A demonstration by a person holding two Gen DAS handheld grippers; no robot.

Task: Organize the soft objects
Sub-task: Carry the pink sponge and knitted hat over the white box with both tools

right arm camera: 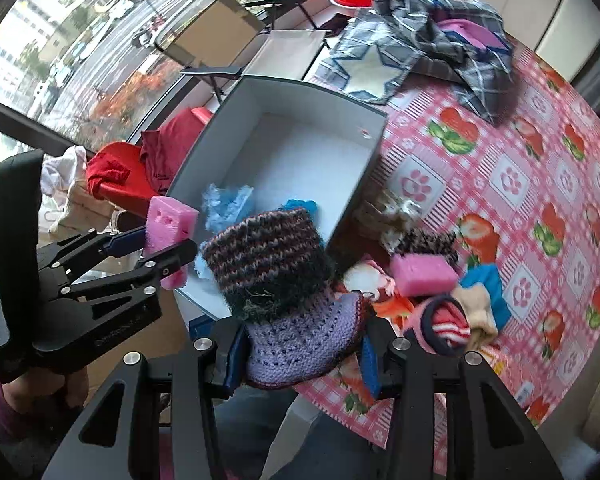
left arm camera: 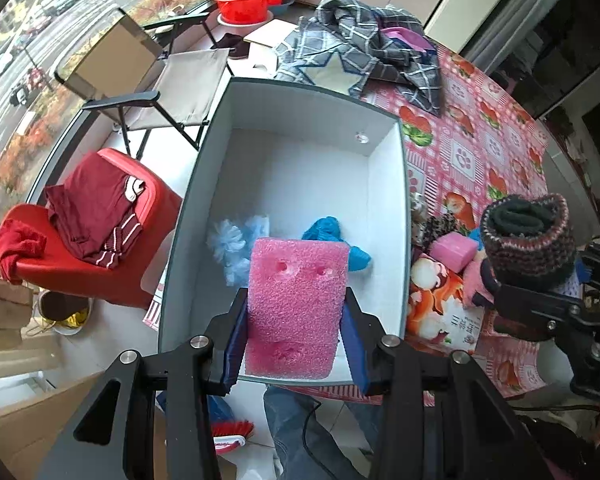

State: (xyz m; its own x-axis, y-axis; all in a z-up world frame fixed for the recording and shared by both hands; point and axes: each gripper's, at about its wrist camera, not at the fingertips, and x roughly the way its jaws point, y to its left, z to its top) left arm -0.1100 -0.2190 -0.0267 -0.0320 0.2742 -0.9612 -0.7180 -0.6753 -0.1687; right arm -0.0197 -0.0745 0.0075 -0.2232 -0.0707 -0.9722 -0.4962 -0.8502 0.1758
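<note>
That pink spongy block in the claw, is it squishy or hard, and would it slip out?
The pink foam block is probably squishy: its pitted surface shows dents. It looks light, standing unsupported between the left gripper fingers. Its rough texture likely resists slipping.

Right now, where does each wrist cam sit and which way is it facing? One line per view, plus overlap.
Left wrist: on the left gripper, looking down into the white box; shows its fingers clamping a pink sponge, the right gripper at the right edge, jeans below.
Right wrist: on the right gripper, aimed across the table toward the box; shows its fingers gripping a knitted hat, the left gripper and hand at left.
Shared: box, sponge, hat, plaid cloth, folding chair.
</note>
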